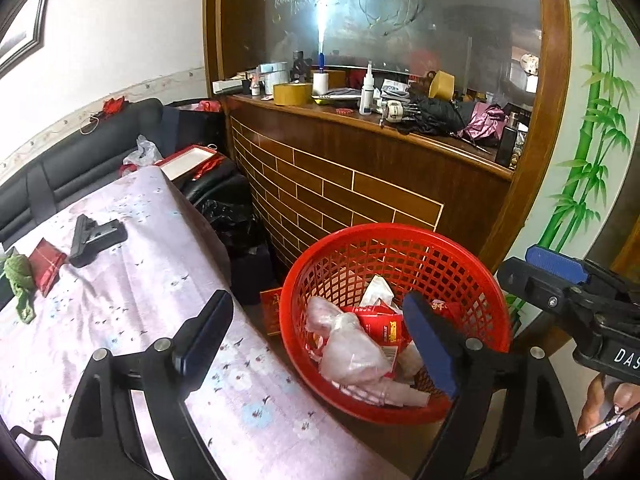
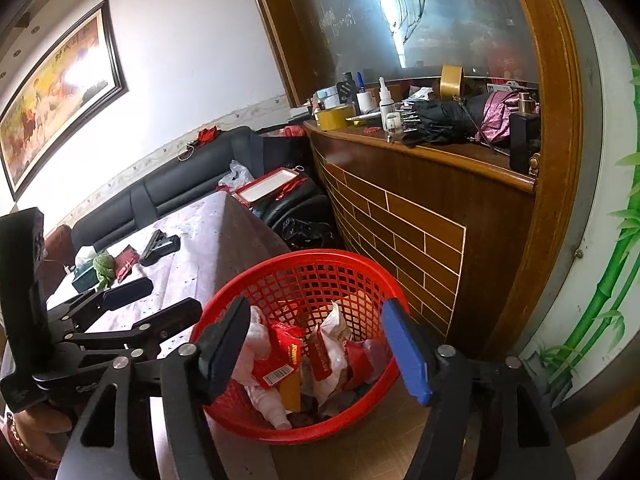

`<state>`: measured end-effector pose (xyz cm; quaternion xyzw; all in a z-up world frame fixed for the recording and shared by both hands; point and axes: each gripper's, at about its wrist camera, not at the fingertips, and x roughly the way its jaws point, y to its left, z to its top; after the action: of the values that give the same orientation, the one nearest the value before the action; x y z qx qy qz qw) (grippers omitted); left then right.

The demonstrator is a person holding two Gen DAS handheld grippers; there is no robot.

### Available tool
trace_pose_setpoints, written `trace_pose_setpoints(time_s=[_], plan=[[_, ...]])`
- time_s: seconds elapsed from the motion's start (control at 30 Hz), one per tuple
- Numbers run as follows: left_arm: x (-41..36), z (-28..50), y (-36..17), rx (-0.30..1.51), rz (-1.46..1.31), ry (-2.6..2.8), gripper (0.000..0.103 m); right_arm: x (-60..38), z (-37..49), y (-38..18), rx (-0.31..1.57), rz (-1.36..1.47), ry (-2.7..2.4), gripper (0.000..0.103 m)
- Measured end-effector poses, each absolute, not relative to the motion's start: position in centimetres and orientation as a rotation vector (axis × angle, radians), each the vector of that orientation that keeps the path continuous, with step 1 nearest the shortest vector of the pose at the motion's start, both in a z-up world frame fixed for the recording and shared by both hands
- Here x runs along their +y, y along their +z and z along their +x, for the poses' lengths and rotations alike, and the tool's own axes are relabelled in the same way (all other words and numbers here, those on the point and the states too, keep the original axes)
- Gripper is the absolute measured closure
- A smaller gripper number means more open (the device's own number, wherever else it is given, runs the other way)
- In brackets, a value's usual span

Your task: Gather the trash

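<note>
A red mesh basket [image 1: 400, 240] stands on the floor beside the table and also shows in the right wrist view [image 2: 304, 258]. It holds red wrappers [image 1: 384, 326] [image 2: 280, 354], a pink plastic bag [image 1: 344, 344] and crumpled white paper [image 2: 334, 326]. My left gripper [image 1: 320, 336] is open and empty, over the table edge and the basket rim. My right gripper [image 2: 316, 352] is open and empty above the basket. On the table lie a red packet [image 1: 46, 264] [image 2: 126, 260] and a green crumpled thing [image 1: 18, 280] [image 2: 102, 266].
The table has a floral cloth [image 1: 152, 280]. A black stapler-like object [image 1: 96, 238] lies on it. A wooden counter [image 1: 360, 184] cluttered with tape, bottles and an umbrella stands behind the basket. A black sofa [image 1: 80, 156] sits at the left. A black bag [image 1: 236, 220] lies on the floor.
</note>
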<state>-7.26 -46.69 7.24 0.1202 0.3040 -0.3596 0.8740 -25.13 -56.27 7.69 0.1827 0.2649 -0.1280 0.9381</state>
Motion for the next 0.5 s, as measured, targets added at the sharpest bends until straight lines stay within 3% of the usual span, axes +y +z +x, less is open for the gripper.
trace_pose_setpoints(time_s=[0.1, 0.33, 0.5], plan=[[-45.8, -7.9, 7.6, 0.625, 0.240, -0.740, 0.013, -55.7, -25.6, 7.9, 0.527, 0.373, -0.264, 0.012], [-43.4, -9.6, 8.9, 0.575, 0.206, -0.725, 0.010, -53.6, -27.3, 8.9, 0.492, 0.323, -0.302, 0.000], [-41.4, -11.0, 9.5, 0.547, 0.168, -0.743, 0.010, -51.8, -28.3, 9.2, 0.491, 0.296, -0.323, 0.000]])
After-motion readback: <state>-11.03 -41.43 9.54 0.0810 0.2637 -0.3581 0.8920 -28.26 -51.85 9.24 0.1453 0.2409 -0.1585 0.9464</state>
